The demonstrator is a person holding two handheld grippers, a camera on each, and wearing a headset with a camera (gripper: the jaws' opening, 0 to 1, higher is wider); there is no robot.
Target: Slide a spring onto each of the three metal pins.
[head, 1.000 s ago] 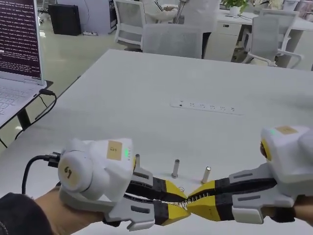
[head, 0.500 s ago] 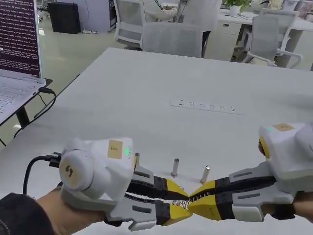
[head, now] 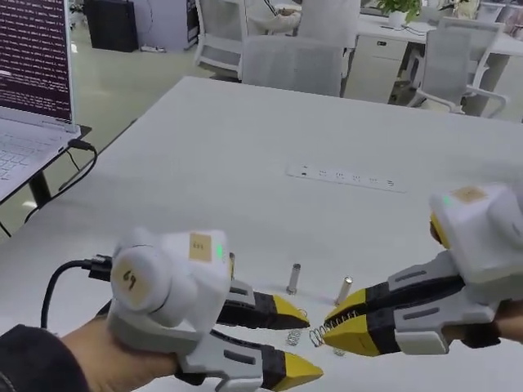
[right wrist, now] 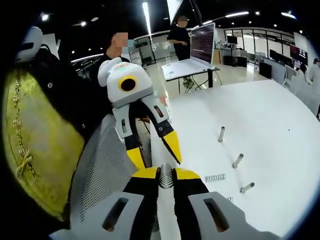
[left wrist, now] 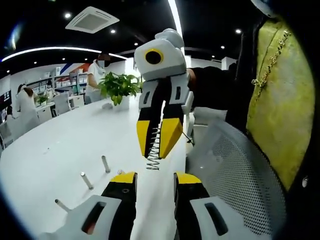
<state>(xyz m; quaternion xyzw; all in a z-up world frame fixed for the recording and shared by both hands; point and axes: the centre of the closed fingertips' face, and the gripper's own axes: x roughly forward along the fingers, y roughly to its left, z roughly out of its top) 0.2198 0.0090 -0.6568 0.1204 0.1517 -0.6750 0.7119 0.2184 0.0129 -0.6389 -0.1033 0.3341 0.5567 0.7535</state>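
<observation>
The head camera looks from above and behind, forward and down across the white surface (head: 245,163), with the left tongs (head: 311,342) and right tongs (head: 327,329) low and close in its frame. The camera on the left tongs sits low near the surface and faces the right tongs head-on at close range; the right one stares back likewise. All three share the metal pins (head: 293,279) and the spring (head: 320,333).

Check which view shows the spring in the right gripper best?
Left gripper view: the spring is side-on, coils distinct, sticking out past the jaws of the right gripper. Right gripper view sees it end-on, foreshortened. Head view catches a short stretch at the tips.
</observation>
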